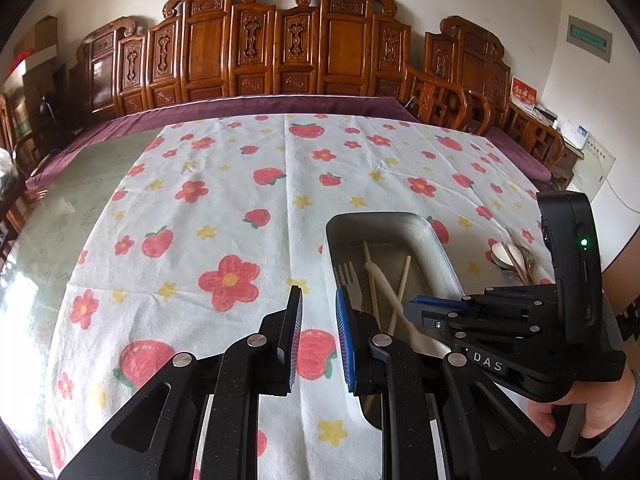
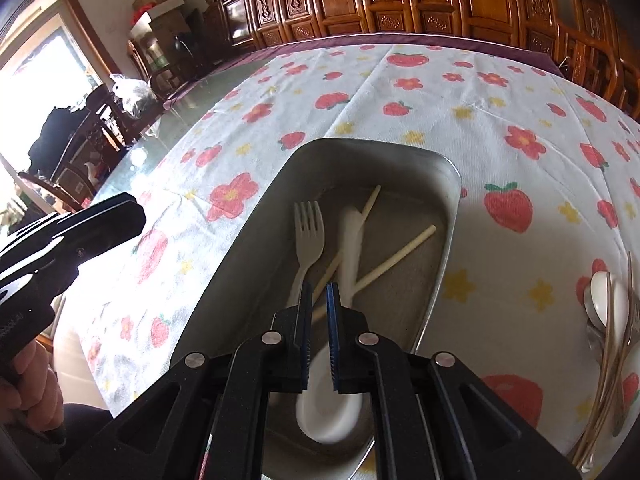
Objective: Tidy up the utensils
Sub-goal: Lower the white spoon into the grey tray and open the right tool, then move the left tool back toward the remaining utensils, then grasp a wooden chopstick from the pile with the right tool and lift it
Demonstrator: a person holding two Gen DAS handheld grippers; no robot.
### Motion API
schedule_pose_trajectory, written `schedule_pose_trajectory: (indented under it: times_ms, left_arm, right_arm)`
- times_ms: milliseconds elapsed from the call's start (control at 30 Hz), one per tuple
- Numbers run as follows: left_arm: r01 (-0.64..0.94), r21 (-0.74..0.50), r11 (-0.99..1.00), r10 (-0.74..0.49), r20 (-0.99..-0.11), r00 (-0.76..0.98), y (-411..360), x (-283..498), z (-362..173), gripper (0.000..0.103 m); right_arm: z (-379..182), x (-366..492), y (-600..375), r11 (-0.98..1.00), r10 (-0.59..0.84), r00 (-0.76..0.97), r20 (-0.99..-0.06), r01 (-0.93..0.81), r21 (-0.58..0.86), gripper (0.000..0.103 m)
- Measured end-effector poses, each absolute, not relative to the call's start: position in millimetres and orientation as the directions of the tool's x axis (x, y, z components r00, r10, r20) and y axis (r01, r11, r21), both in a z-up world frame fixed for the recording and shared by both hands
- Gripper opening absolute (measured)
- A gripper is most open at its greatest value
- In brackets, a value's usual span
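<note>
On the flowered tablecloth (image 1: pixel 224 208), before carved wooden furniture (image 1: pixel 256 48), left gripper (image 1: pixel 318 336) jaws slightly spread, right gripper (image 2: pixel 319 320) jaws pressed together.

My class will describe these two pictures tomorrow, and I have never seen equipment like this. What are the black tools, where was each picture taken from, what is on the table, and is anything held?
There is no robot here. A person holds a black hand tool with two jaws in each hand, and each tool carries a wide-angle camera looking along its jaws. One picture comes from the left gripper, the other from the right gripper.

On the flowered tablecloth stands a metal tray. In it lie a pale fork, a white spoon and chopsticks. Metal cutlery waits beside the tray.

The left jaws stand apart over the cloth, empty. The right jaws are nearly closed above the spoon and seem to hold nothing.
</note>
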State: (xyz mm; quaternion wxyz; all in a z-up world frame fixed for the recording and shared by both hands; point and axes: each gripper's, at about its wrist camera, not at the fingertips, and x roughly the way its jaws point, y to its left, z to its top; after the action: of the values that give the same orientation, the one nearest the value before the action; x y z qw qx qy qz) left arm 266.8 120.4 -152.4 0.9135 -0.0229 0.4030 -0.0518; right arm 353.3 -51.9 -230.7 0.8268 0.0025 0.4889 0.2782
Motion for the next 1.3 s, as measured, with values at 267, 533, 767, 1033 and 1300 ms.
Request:
schedule_pose_trajectory:
  times_ms: [267,533,767,1033,1300]
  left_arm:
    - [0.103,-0.099,0.990,-0.143,-0.732,0.666,105,268,-153,0.016]
    - [0.175,-0.118,0.977,-0.205,-0.725,0.657,67,264,-152,0.016]
    - [0.234,-0.100,0.967,-0.232,-0.727,0.647,33,258,-156,0.022]
    - [0.292,-0.075,0.953,-0.250,-0.740,0.625,0,252,-166,0.022]
    - [0.327,-0.077,0.942,-0.274,-0.741,0.613,-12,247,-169,0.022]
  right_arm:
    - [-204,329,-87,0.850,0.448,0.455,-0.769,-0.484,0.209,0.010]
    - [-192,302,-165,0.899,0.352,0.545,-0.761,-0.423,0.114,0.010]
    - [-221,302,-224,0.939,0.248,0.535,-0.808,-0.338,0.065,0.010]
    - [-250,305,-244,0.954,0.203,0.506,-0.838,-0.294,0.054,0.009]
    - [-259,306,-246,0.953,0.189,0.487,-0.853,-0.301,0.039,0.010]
